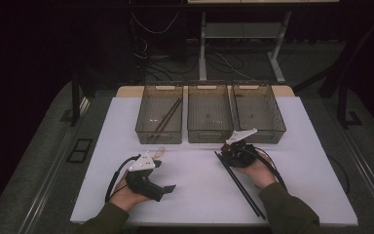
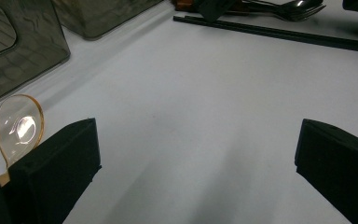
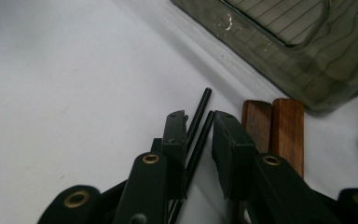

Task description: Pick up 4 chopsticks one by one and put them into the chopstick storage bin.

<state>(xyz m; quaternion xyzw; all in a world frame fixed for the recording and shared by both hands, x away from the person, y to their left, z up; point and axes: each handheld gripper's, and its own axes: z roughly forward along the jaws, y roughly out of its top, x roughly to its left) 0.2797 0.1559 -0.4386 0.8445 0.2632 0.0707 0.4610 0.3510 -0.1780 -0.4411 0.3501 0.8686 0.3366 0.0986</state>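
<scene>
Right gripper (image 3: 199,140) sits low near the surface's (image 1: 185,195) middle, jaws slightly apart, straddling two thin black chopsticks (image 3: 196,128) without pressing them. Those lie slanting toward the near edge. Two brown wooden handles (image 3: 274,130) rest just beside it, below the right-hand bin. Three smoky clear plastic bins (image 1: 210,117) line the far edge; the left one holds two more dark sticks (image 1: 166,117). Left gripper (image 2: 196,154) gapes wide and empty, one clear amber plastic spoon (image 2: 19,126) beside it.
</scene>
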